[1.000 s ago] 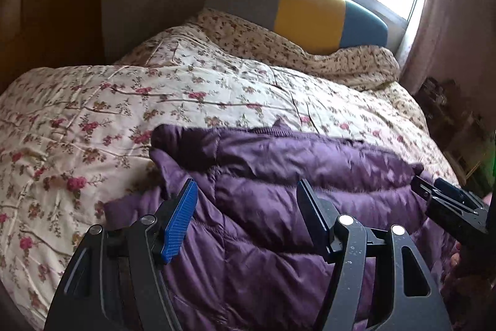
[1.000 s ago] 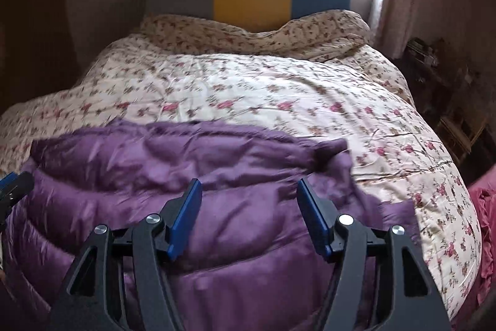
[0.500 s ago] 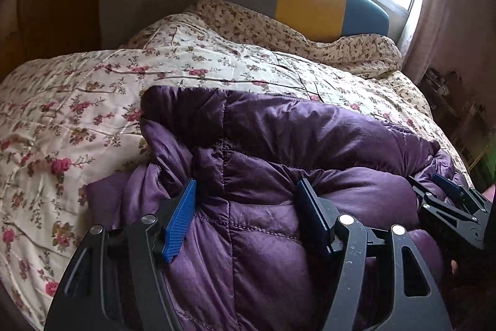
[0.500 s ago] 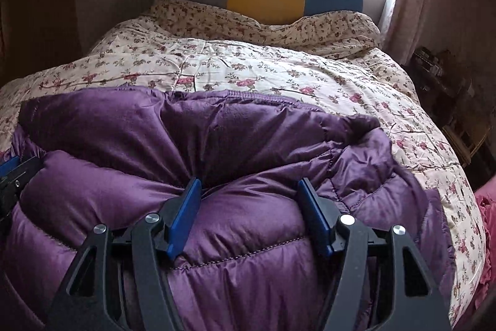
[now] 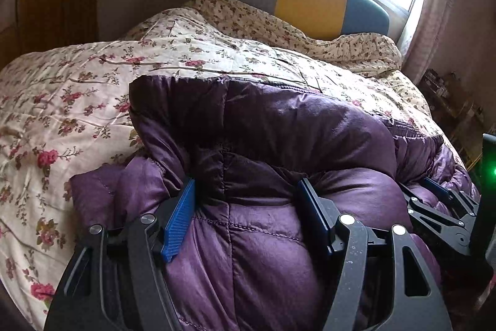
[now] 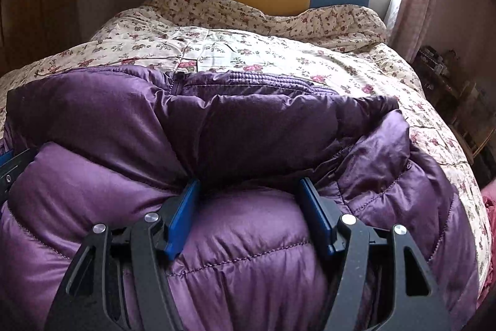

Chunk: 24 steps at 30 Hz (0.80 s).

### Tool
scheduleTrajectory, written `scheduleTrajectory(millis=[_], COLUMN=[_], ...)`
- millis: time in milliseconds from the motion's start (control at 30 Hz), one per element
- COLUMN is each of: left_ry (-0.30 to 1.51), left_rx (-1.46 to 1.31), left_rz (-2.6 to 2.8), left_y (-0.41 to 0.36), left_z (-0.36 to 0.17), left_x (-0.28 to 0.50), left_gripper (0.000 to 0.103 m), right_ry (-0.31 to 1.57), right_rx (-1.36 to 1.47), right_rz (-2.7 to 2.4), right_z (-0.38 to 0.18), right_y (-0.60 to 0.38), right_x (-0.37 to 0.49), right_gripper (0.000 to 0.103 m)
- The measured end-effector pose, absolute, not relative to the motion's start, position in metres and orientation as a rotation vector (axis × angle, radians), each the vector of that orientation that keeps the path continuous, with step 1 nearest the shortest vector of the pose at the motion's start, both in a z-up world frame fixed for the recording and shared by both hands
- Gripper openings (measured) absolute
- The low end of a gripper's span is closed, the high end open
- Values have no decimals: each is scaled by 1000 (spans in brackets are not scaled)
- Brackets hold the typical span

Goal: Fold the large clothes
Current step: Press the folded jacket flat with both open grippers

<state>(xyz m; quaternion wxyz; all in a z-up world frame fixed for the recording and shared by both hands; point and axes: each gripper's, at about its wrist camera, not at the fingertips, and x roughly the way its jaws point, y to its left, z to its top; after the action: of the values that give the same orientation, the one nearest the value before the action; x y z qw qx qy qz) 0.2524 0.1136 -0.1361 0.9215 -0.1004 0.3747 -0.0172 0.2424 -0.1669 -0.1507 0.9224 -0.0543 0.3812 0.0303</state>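
On the floral quilt [image 5: 93, 89] the purple jacket [image 5: 279, 120] lies crosswise at the near edge, its long axis running from the left gripper [image 5: 248, 213] to the right gripper [image 6: 251, 207], each clamped wide on its puffy folded edge.

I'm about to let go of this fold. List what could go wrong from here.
1. The purple down jacket is puffy; the roll bulging between the right gripper pads may spring open once released.
2. The left gripper holds the same thick roll, so uneven release could skew the fold.
3. The floral quilt beneath is soft and rumpled, so the bundle may settle crooked.
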Motion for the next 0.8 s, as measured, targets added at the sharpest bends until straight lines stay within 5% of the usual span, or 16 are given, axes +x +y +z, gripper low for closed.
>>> scheduleTrajectory(millis=[500,633,800], left_ry=[786,764,731], left_rx=[-155,-140,-119], left_rz=[2,14,18], left_y=[108,107,108], left_z=[-125,-111,-97], left_x=[251,234,212], left_gripper=[70,70,70], right_ry=[795,792,756], right_rx=[-96,-74,-58], right_rz=[74,96,89], right_z=[-149,-135,-114], right_y=[-169,-176,-189], right_x=[244,239,223], right_gripper=[66,82,83])
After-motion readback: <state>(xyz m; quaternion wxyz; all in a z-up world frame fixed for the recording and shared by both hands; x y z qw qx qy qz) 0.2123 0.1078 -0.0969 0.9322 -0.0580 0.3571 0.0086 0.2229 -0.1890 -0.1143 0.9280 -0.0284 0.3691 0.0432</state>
